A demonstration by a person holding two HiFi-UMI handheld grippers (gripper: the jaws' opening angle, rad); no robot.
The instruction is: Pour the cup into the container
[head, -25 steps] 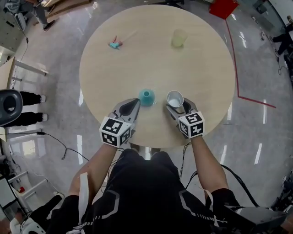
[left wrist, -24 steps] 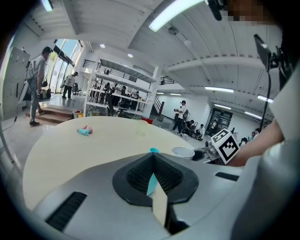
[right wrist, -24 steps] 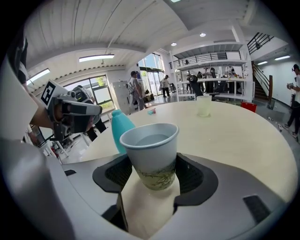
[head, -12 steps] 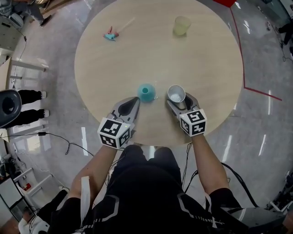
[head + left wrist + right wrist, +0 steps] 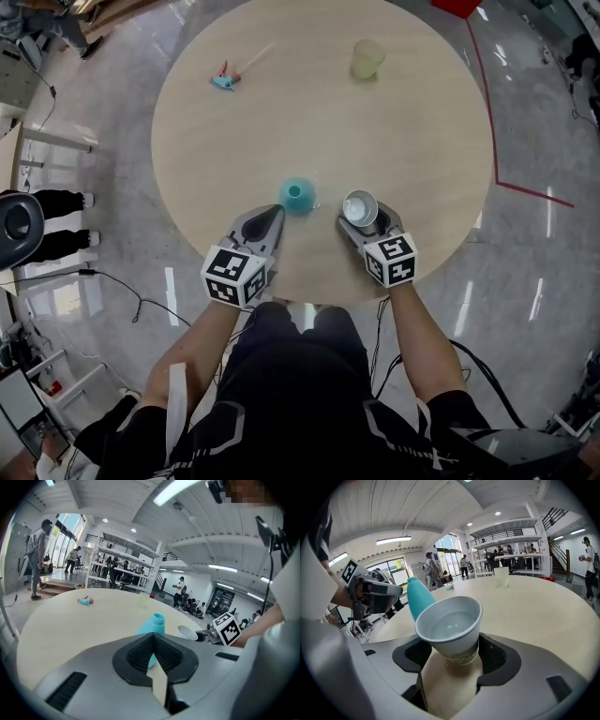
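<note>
1. Nearest the person, the left gripper [image 5: 271, 215] is grey moulded plastic with black ribbed pads and a black-and-white marker cube. Its jaws are together on nothing and taper to a point over the table's near edge.
2. To its right, the right gripper [image 5: 365, 219], of the same build, is clamped on the lower part of the cup [image 5: 450, 625], with a pad at each side.
3. The cup is white paper, tapered, with a rolled rim and a greenish print near its base. It tilts slightly left and is partly filled with clear liquid carrying a few small bubbles.
4. Just past the left gripper's tip, and left of the cup without touching it, stands the container [image 5: 297, 196]. It is a smooth teal plastic bottle with rounded shoulders narrowing to an open neck, and it is upright.
5. Both sit at the near side of the table [image 5: 375, 131], a round top in pale, matte wood grain.
6. At the far right stands a translucent yellowish tumbler [image 5: 367, 57]. At the far left lies a small teal-and-pink object [image 5: 224, 79], too small to identify.
7. Around the table, the glossy grey floor [image 5: 525, 103] carries a red line on the right.
</note>
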